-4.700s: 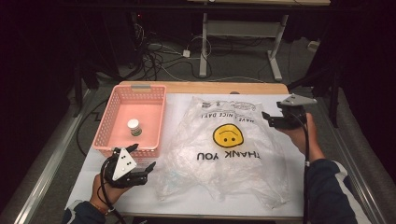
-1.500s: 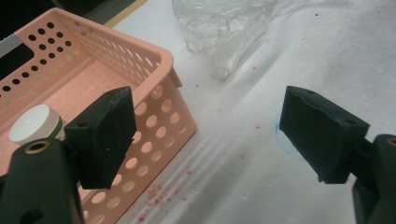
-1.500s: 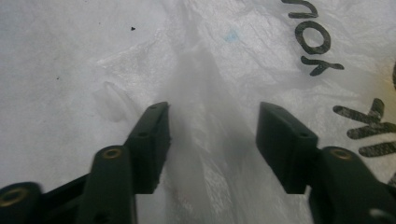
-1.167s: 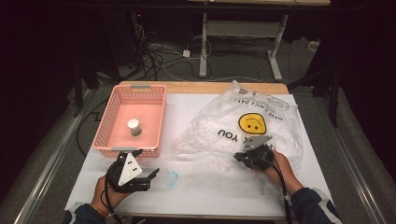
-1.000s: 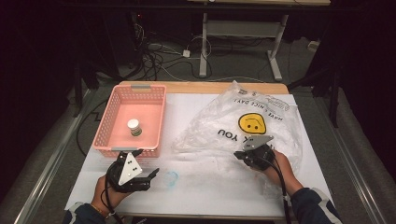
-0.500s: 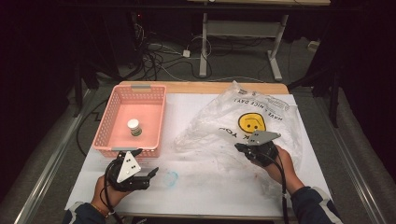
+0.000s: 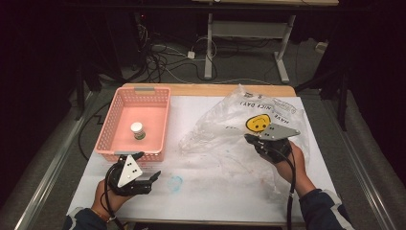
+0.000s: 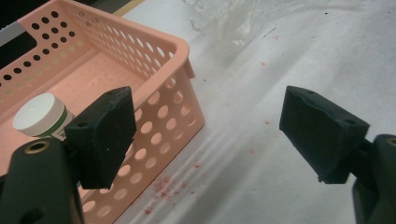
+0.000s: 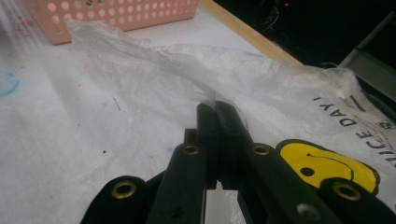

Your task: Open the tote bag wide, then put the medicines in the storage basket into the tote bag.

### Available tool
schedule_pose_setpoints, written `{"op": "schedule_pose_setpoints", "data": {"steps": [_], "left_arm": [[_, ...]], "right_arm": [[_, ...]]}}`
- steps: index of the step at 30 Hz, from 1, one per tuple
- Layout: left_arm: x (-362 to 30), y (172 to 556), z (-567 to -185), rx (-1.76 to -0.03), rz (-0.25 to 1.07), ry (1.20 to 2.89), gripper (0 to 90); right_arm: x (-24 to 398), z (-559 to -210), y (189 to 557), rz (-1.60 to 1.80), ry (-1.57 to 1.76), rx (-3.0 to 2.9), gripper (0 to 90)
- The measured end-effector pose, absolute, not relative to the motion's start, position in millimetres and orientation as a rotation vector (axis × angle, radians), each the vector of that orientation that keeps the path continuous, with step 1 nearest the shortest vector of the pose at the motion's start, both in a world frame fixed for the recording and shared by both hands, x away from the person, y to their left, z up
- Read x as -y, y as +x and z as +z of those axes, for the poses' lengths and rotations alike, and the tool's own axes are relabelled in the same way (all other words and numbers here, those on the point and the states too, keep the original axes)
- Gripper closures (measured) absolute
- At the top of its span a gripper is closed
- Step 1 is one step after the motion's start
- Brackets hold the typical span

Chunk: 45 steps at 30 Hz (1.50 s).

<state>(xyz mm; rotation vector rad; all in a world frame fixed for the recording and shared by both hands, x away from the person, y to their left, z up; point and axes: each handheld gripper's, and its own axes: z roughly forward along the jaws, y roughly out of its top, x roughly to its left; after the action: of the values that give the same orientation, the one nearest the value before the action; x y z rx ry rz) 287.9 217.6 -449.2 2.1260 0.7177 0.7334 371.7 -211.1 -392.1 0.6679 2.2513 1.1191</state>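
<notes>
Plastic bag, clear, printed with a yellow smiley, spread crumpled over right half of white surface. Right gripper at bag's near right part, just below smiley, jaws pressed together on a raised fold of film; right gripper view confirms film pinched between closed jaws, fold rising to a ridge toward basket. Bag's far edge near wooden back rim of surface; right edge close to surface's right border.

Right hand held above surface, forearm entering from lower right, sleeve dark, cable trailing back along wrist. Left gripper at near left, resting low by surface, jaws wide apart and holding nothing; left gripper view shows bare surface between jaws. Left hand wrapped around gripper body, forearm entering from bottom edge.

Pink basket at far left, just beyond left gripper, containing small white-capped jar standing upright. Open white surface between basket and bag, and along near edge between both hands; faint blue mark there. Bag's left tip near basket's right wall, not touching.
</notes>
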Motion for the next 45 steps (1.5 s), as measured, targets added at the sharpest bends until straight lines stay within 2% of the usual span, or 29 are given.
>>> {"op": "schedule_pose_setpoints", "data": {"steps": [45], "left_arm": [[-229.8, 292.5, -440.1, -0.762, 0.768, 2.106, 18.1]], "right_arm": [[206.0, -356.7, 390.9, 1.168, 0.677, -2.08, 90.0]]}}
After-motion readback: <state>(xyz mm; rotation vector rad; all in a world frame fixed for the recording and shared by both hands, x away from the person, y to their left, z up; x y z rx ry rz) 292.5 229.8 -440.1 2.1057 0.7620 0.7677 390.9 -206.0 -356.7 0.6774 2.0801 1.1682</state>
